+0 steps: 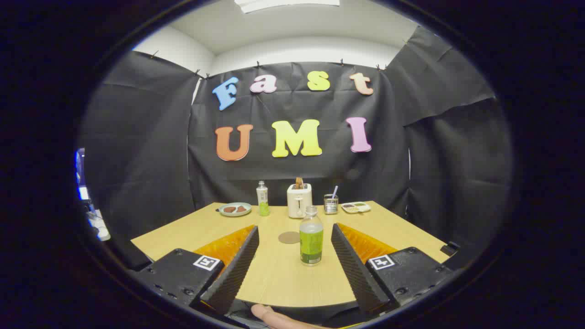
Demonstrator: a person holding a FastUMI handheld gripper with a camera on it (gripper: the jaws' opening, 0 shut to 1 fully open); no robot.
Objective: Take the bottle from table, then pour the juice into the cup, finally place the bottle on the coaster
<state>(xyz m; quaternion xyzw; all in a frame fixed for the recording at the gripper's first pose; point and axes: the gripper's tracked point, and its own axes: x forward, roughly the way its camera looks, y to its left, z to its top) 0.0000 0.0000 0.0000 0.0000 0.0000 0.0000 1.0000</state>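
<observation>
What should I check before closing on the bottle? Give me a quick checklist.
1. Gripper open: ok, fingers spread wide.
2. Bottle between the fingers: ok, nearer the right one.
3. Bottle upright on the table: ok.
4. Fingers touching the bottle: not ok, gaps on both sides.
5. Coaster free: ok, just left of the bottle, nothing on it.
6. Cup located: cannot tell; a metal holder stands by the toaster, but it may not be the cup.

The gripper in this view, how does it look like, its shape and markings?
The gripper has two wedge-shaped fingers with ribbed inner faces. Each sits on a black block with screws, marked by a square black-and-white tag. Orange ridged parts lie outside the fingers.
</observation>
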